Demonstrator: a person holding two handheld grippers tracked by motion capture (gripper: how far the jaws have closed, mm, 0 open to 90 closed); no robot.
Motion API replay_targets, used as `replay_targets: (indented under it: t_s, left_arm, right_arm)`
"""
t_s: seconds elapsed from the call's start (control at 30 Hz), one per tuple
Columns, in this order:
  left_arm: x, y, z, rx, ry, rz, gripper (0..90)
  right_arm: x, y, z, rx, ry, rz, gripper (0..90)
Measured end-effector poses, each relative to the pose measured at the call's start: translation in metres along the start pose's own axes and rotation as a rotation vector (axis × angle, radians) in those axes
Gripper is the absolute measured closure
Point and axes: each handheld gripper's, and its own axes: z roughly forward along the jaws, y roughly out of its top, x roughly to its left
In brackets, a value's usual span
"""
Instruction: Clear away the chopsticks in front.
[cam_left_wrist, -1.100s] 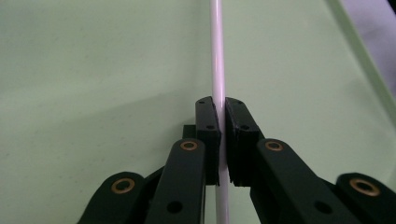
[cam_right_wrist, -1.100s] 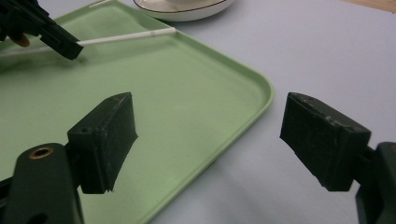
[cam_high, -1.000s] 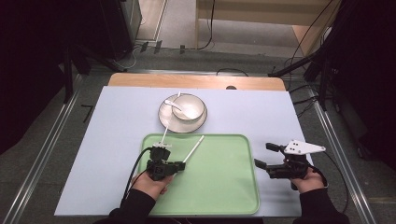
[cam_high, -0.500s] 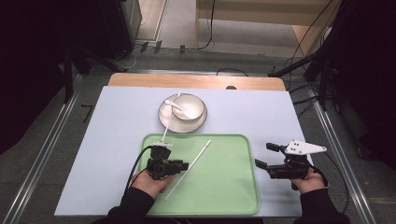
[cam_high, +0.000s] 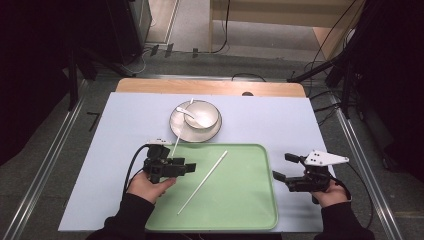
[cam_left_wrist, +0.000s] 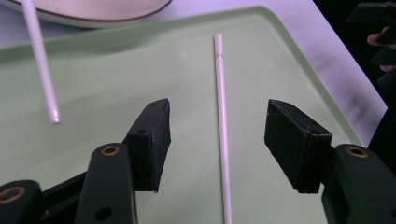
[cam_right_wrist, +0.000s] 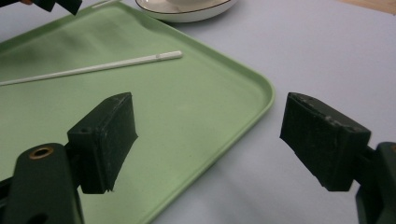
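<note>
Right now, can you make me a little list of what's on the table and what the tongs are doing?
Tray: green tray on the table
On tray: white chopstick lying flat, let go
Second chopstick: leaning across the plate's edge
Plate: holds bowl with spoon
Left tongs: just opened, above tray, nothing between them
Right tongs: open, empty

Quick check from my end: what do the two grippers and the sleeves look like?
Both grippers are black with blocky black jaw pads. The left gripper trails a black cable looping back to the hand. The right gripper carries a grey three-cornered plate with dark dots on top. Both sleeves are black.
</note>
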Motion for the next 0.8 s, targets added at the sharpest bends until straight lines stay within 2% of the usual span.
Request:
replay_targets:
  t_s: [0.1, 0.2, 0.33, 0.47, 0.57, 0.7, 0.8]
  left_arm:
    - [0.003, 0.006, -0.004, -0.003, 0.025, 0.032, 36.5]
    - [0.009, 0.012, -0.009, -0.015, 0.024, 0.018, 35.2]
    - [0.015, 0.024, -0.015, -0.014, 0.041, 0.025, 33.3]
    - [0.025, 0.038, -0.017, -0.010, 0.088, 0.043, 32.0]
    - [0.035, 0.048, -0.016, -0.016, 0.082, 0.013, 32.0]
    - [0.044, 0.056, -0.011, -0.016, 0.092, 0.003, 32.1]
    - [0.051, 0.063, -0.005, 0.016, 0.111, 0.002, 31.8]
  right_arm:
    - [0.001, 0.000, -0.001, 0.002, -0.002, 0.005, 18.7]
    - [0.001, 0.001, -0.001, -0.003, -0.001, 0.001, 18.7]
    - [0.001, 0.000, -0.001, 0.003, -0.001, -0.004, 18.7]
    - [0.001, 0.000, -0.001, 0.003, -0.001, 0.001, 18.7]
    - [0.001, 0.000, -0.001, 0.000, -0.001, -0.001, 18.7]
    - [0.001, 0.000, -0.001, 0.004, -0.003, -0.001, 18.7]
    - [0.001, 0.000, -0.001, 0.000, -0.003, 0.001, 18.7]
